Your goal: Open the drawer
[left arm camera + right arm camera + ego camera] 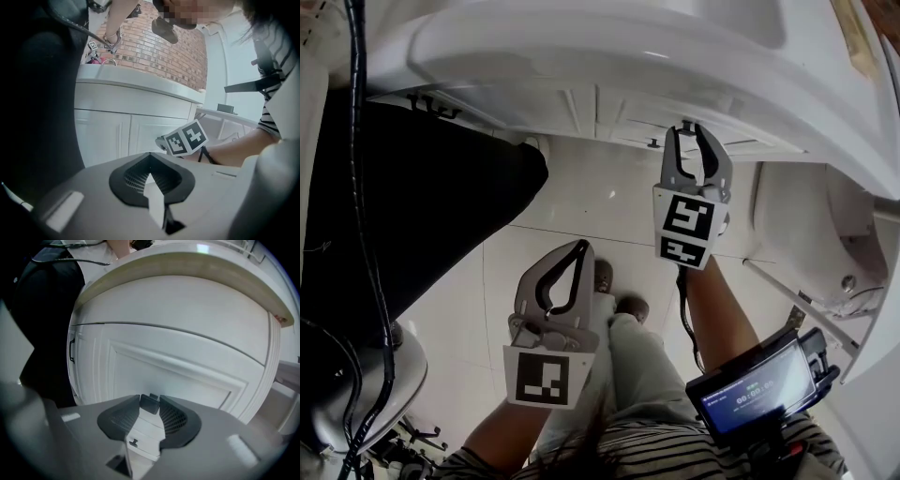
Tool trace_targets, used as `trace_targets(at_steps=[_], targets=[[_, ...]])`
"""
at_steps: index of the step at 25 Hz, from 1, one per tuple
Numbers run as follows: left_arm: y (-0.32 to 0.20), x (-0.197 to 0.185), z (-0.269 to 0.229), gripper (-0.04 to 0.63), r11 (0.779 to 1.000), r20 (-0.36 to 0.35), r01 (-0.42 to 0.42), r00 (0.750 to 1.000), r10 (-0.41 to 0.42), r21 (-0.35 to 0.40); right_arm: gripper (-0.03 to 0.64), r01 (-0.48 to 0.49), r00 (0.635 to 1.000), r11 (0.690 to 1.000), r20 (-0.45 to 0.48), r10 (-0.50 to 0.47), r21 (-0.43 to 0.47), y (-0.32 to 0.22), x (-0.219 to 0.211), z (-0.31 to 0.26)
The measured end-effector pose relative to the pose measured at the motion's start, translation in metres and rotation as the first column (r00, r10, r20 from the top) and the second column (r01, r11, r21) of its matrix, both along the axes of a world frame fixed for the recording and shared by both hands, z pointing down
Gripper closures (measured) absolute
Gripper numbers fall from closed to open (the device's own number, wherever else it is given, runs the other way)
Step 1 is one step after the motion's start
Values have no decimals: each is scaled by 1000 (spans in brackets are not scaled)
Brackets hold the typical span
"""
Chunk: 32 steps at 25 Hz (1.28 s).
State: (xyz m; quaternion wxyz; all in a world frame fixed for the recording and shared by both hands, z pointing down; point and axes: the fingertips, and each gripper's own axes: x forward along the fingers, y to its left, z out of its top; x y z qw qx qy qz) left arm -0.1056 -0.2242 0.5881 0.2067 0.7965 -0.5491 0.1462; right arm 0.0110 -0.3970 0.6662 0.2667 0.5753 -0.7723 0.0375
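Note:
The white vanity cabinet (609, 112) runs under a rounded countertop (581, 47). My right gripper (691, 129) reaches up to its front, and its tips close around a small dark knob (686, 123). In the right gripper view that knob (150, 405) fills the gap between the tips of the right gripper (150, 400), against a white panelled front (178, 366). My left gripper (578, 249) hangs lower over the floor, shut with nothing in it. In the left gripper view its tips (150, 155) meet, facing the cabinet doors (117, 136).
A second small dark handle (653, 143) sits left of the knob. A black cloth mass (412, 206) fills the left. A white toilet (825, 234) stands at the right. A screen device (759, 386) is strapped by the right forearm. The person's feet (619, 302) rest on pale floor tiles.

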Motion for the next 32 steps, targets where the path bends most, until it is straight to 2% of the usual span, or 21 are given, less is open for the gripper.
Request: trace_targets(at_steps=[8, 16, 24, 32], targets=[[9, 12, -26, 580, 1000, -21, -17, 1000, 17, -8, 494, 34, 999, 999, 3, -34, -39, 15, -5, -16], [31, 19, -39, 580, 1000, -37, -11, 999, 11, -7, 500, 67, 998, 992, 16, -65, -109, 81, -9, -6], [70, 26, -56, 580, 1000, -24, -23, 999, 23, 9, 505, 101, 995, 979, 37, -96, -174, 157, -18, -6], [94, 40, -52, 580, 1000, -8, -20, 1000, 20, 8, 508, 107, 994, 969, 42, -100, -221, 196, -10, 11]])
